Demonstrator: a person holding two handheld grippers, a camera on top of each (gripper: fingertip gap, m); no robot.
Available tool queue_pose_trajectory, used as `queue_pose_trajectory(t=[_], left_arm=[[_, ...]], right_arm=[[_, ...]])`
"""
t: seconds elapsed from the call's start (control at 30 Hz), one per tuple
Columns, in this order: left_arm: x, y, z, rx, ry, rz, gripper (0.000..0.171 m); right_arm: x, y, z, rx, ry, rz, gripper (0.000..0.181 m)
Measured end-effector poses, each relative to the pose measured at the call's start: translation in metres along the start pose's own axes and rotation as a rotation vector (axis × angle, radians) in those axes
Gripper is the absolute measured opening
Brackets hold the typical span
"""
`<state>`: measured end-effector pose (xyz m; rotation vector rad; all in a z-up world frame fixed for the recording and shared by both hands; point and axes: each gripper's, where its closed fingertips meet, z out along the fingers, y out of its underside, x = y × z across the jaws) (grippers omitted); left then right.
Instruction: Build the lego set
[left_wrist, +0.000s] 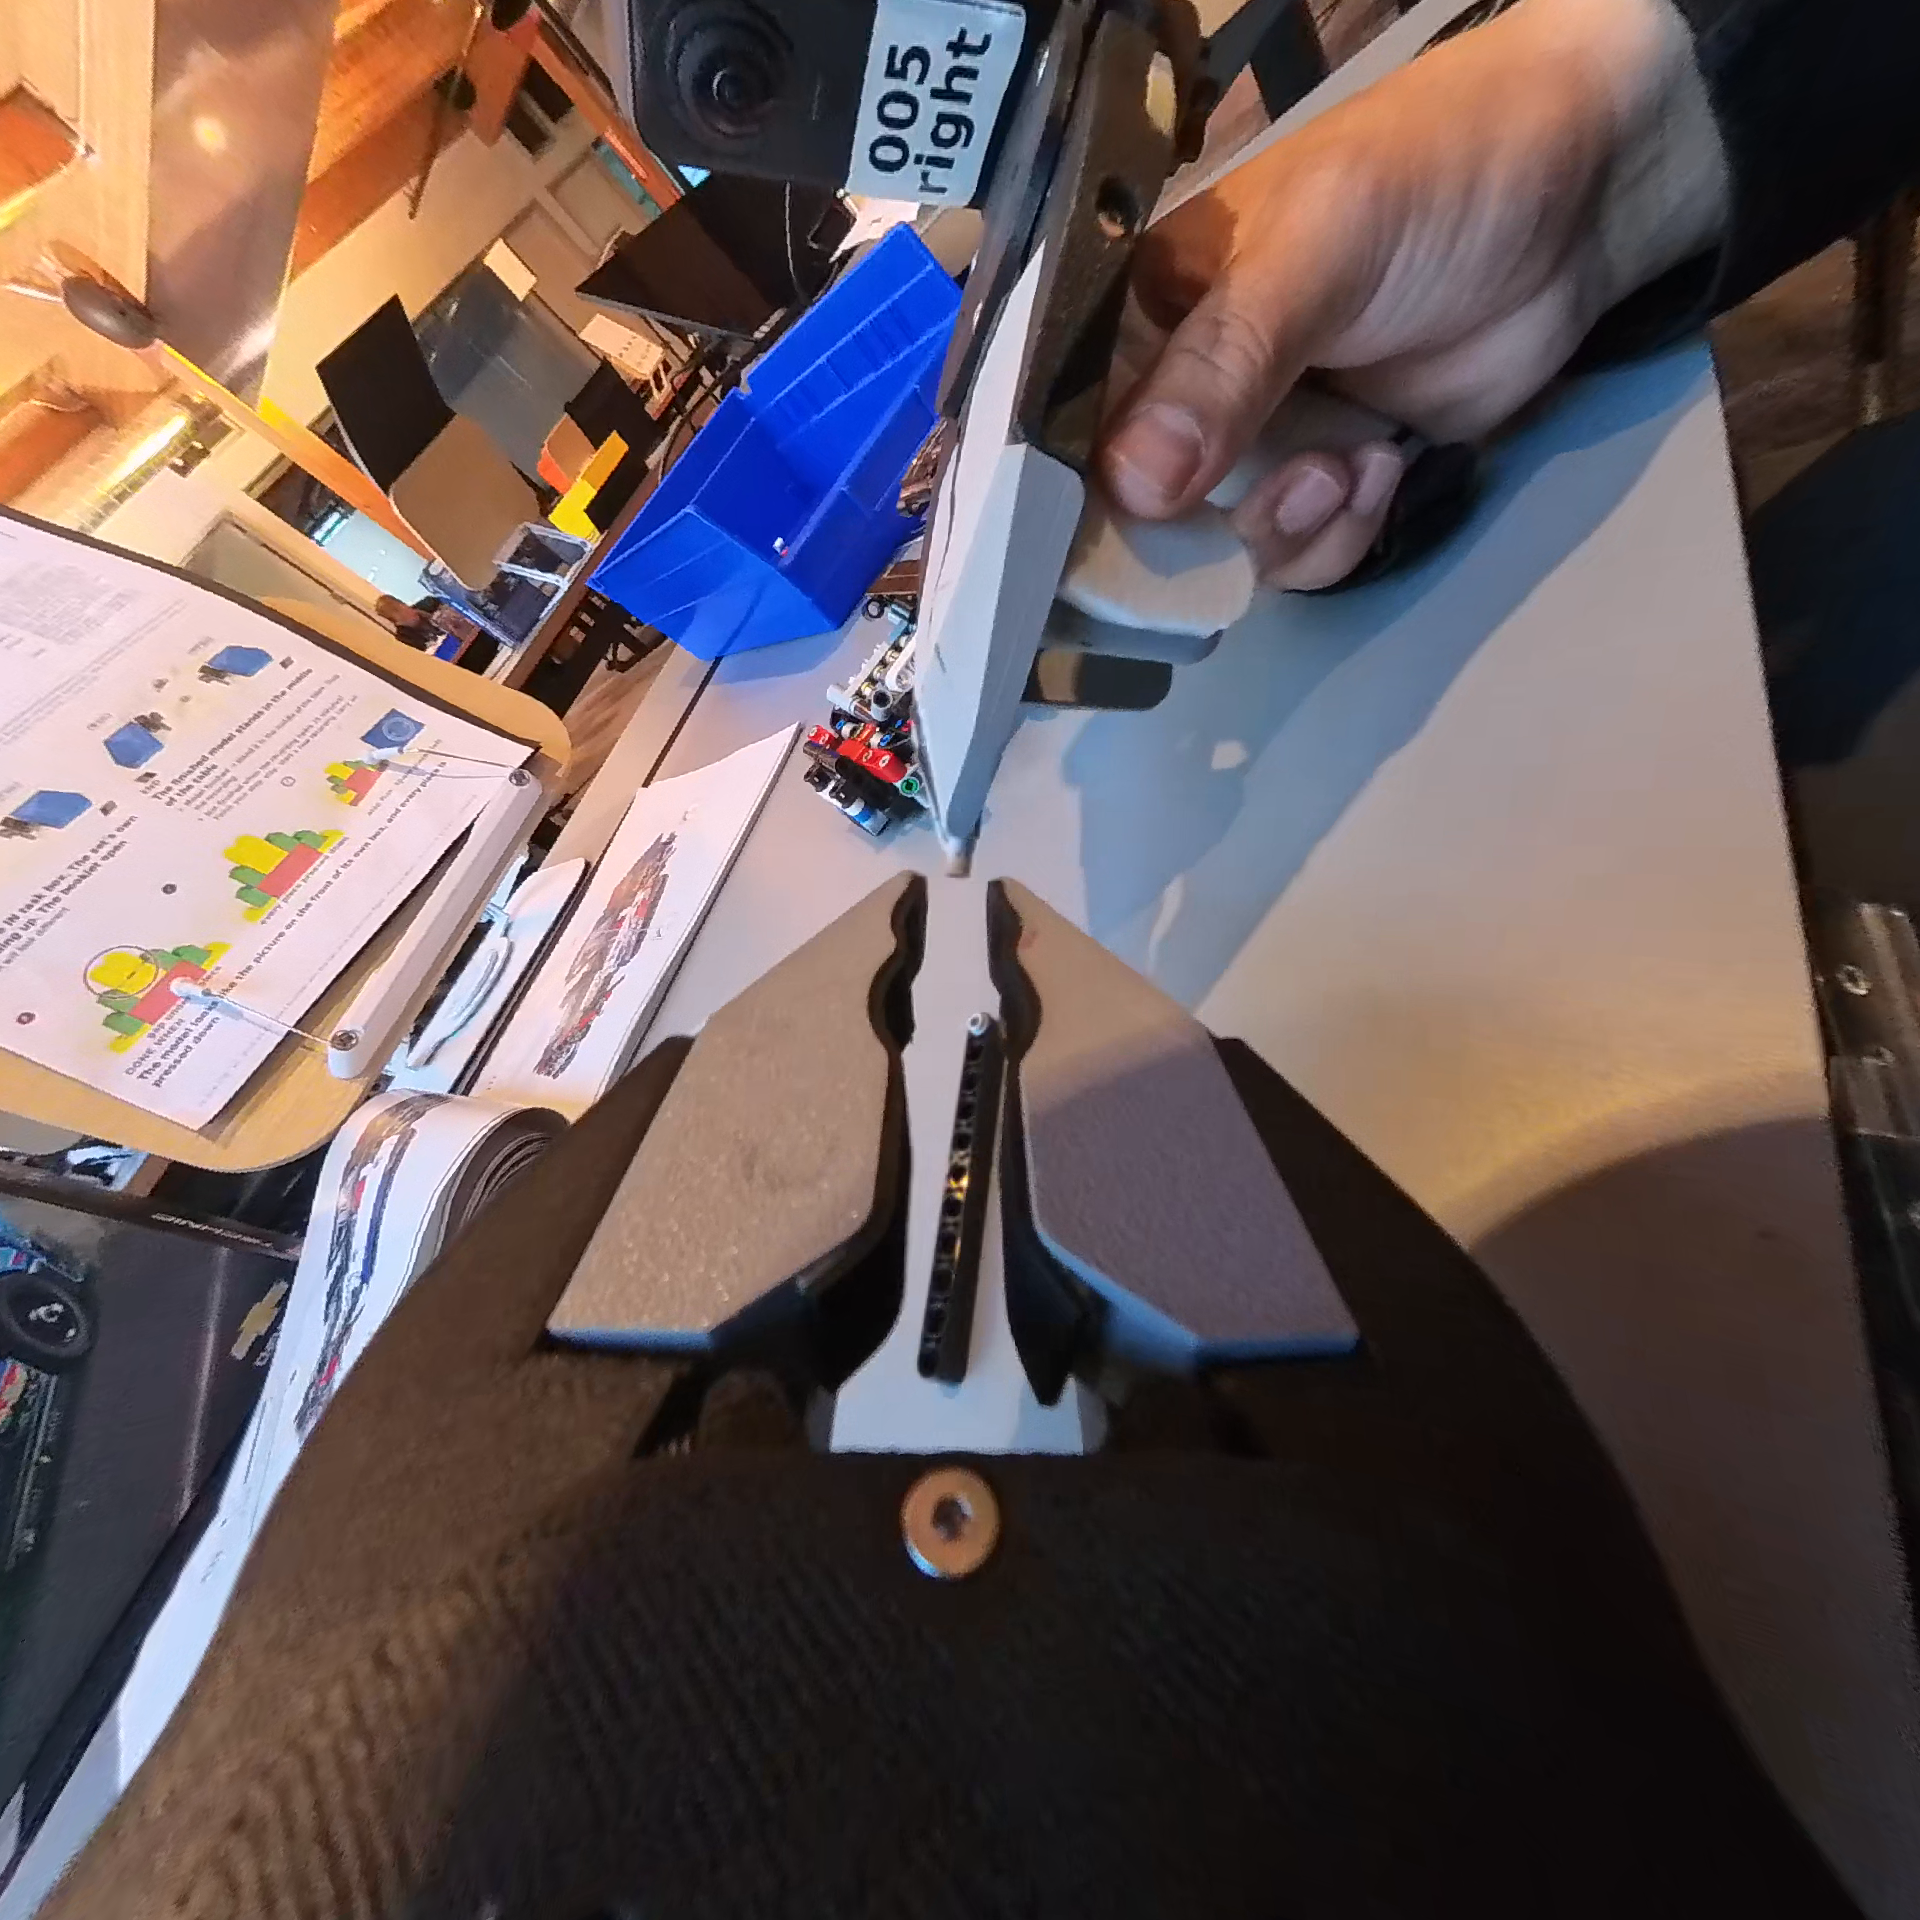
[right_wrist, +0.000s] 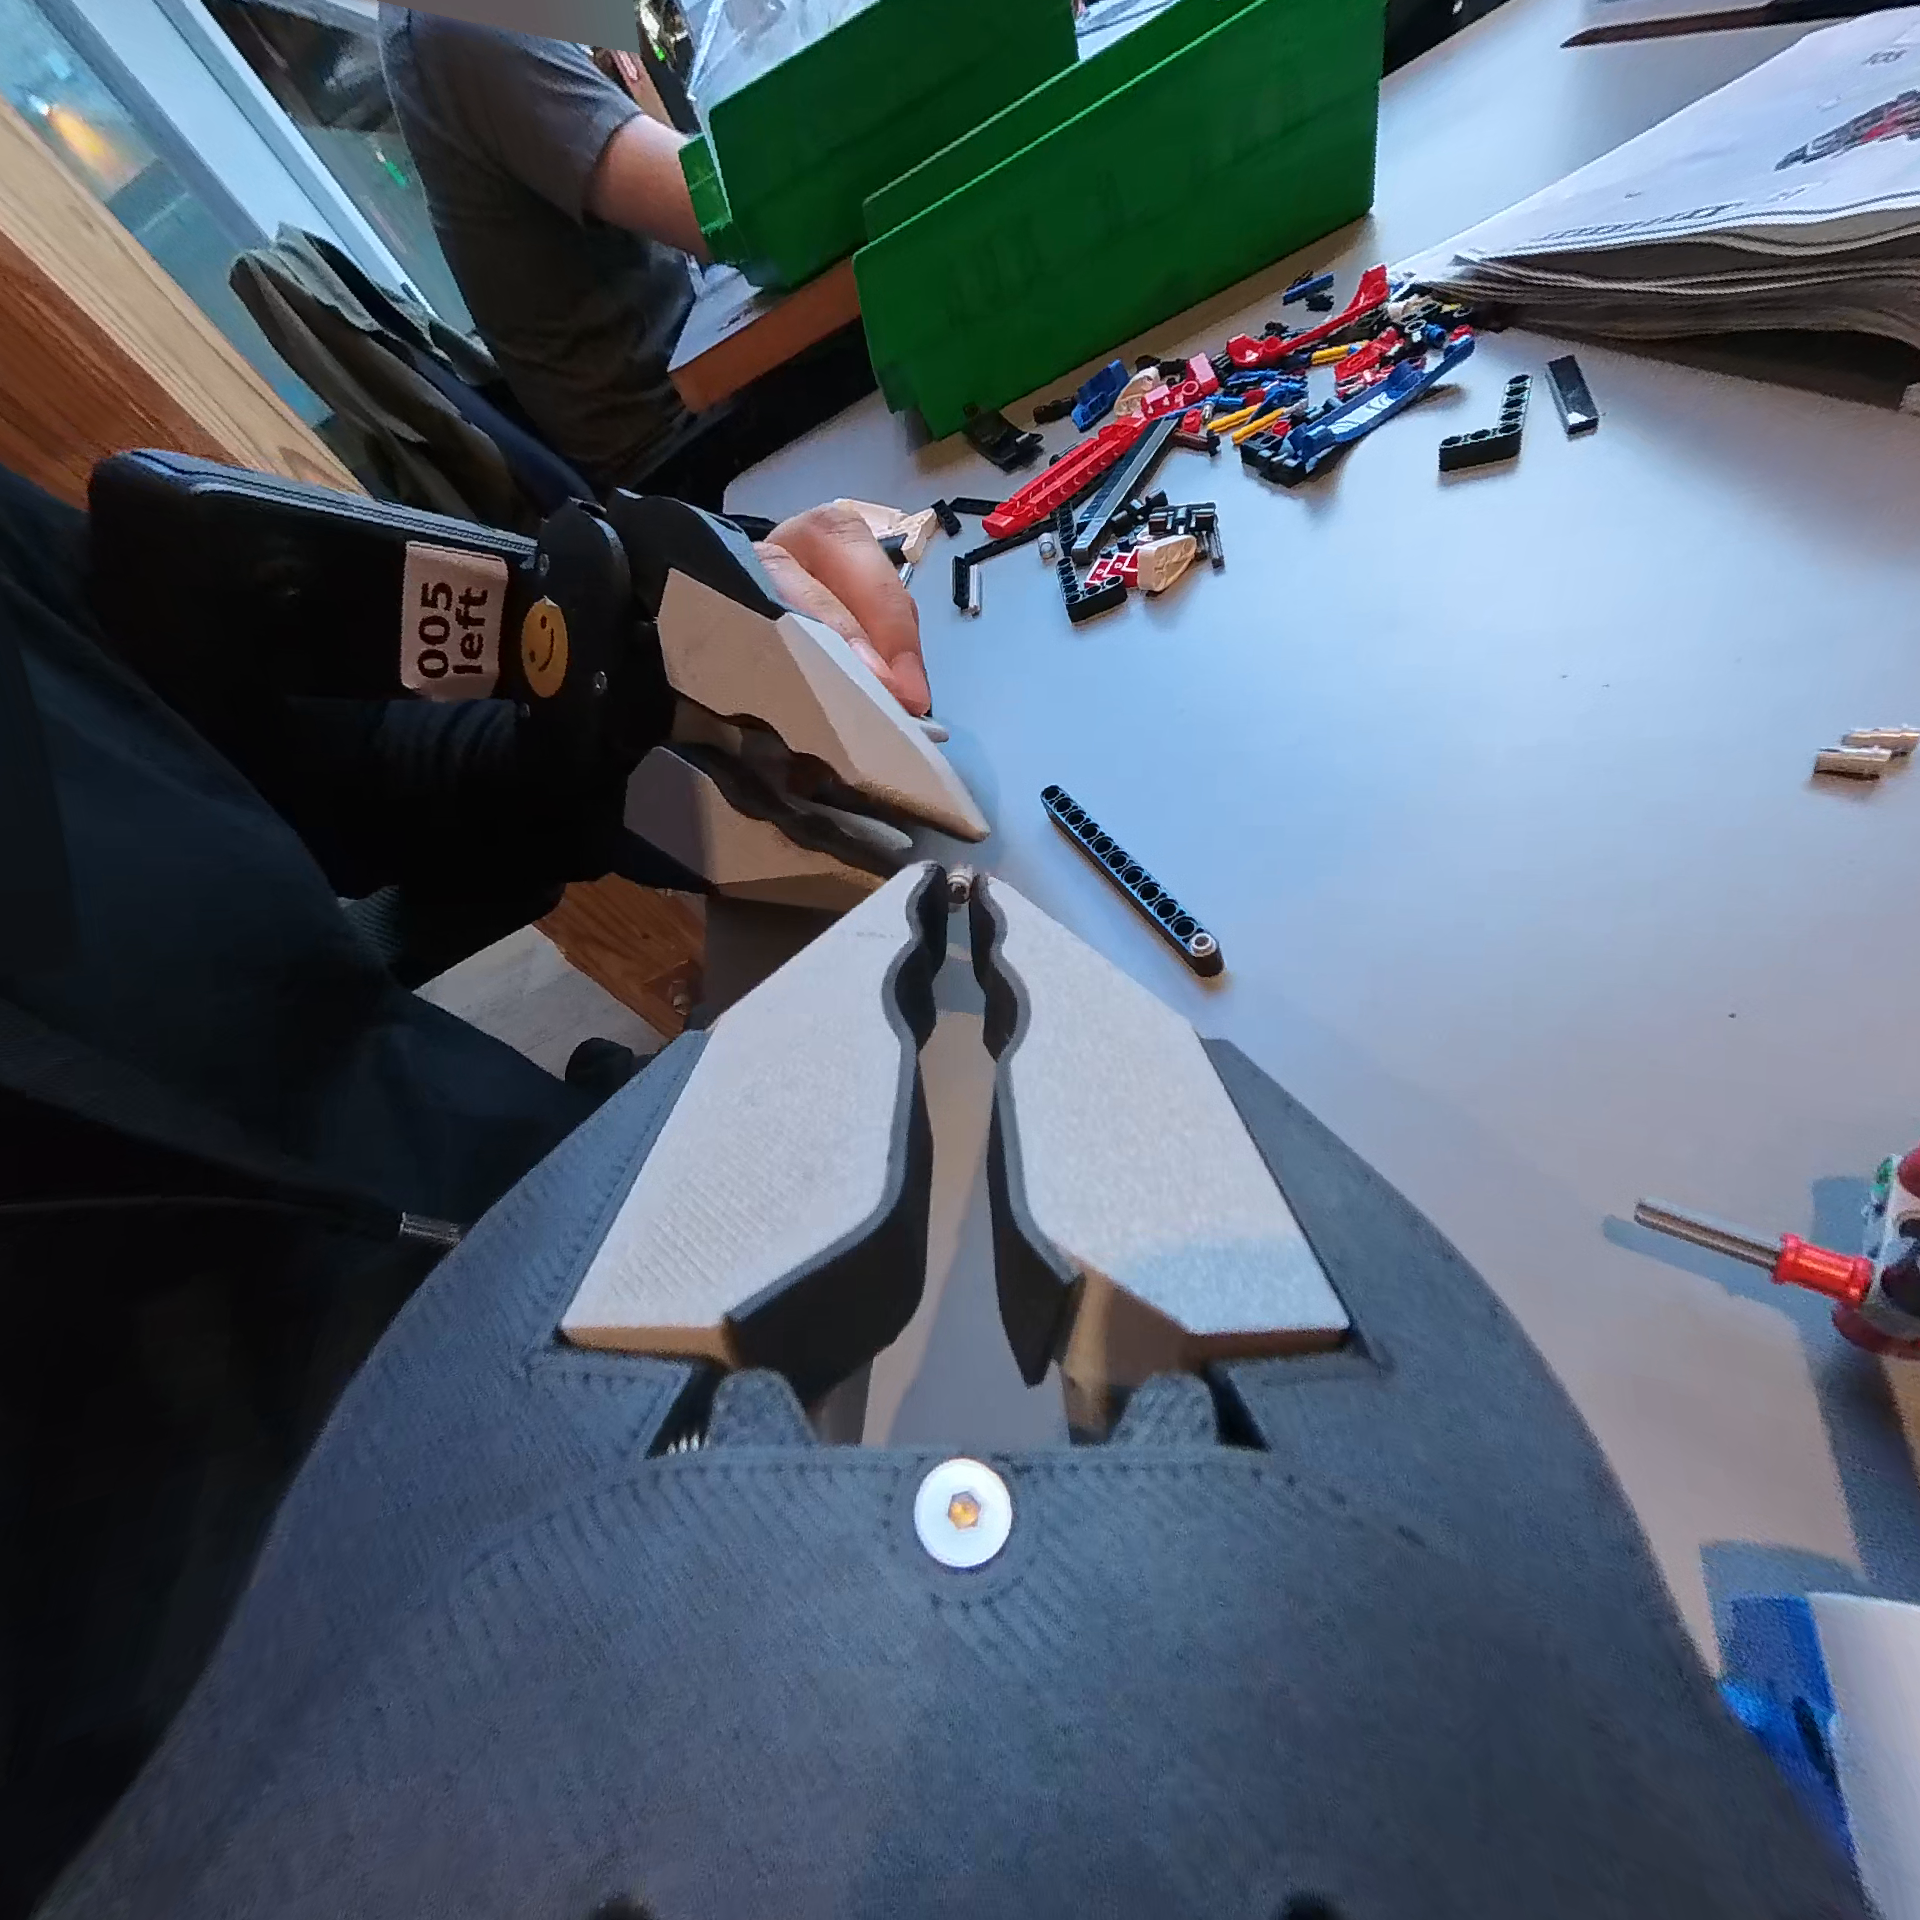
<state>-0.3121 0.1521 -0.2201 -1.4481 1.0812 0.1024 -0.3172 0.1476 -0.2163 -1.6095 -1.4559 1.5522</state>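
Note:
A long black beam with holes (right_wrist: 1132, 883) lies flat on the grey table (right_wrist: 1455, 935). In the left wrist view the beam (left_wrist: 961, 1195) shows through the gap between my left fingers. My left gripper (left_wrist: 956, 896) is open and empty, held just above the beam's near side; it also shows in the right wrist view (right_wrist: 935, 847). My right gripper (right_wrist: 958, 902) is shut on a small tan pin (right_wrist: 958, 883). It points its tip (left_wrist: 954, 831) with the pin (left_wrist: 954, 860) at the left fingertips, almost touching.
A partly built red and black model (left_wrist: 868, 764) stands behind the right gripper, its axle end (right_wrist: 1704, 1242) at the right. Loose pieces (right_wrist: 1247, 416) lie near green bins (right_wrist: 1122, 208). There are also a blue bin (left_wrist: 790, 468), booklets (left_wrist: 644, 904), tan pins (right_wrist: 1865, 753) and a seated person (right_wrist: 540, 208). The tips of both grippers are at nearly the same place.

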Motion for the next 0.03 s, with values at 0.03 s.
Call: queue_pose_trajectory(t=[0.03], left_arm=[[-0.0002, 0.0003, 0.0000, -0.001, 0.000, 0.000, 0.008]], right_arm=[[-0.0002, 0.0001, -0.0001, -0.001, -0.002, 0.001, 0.002]])
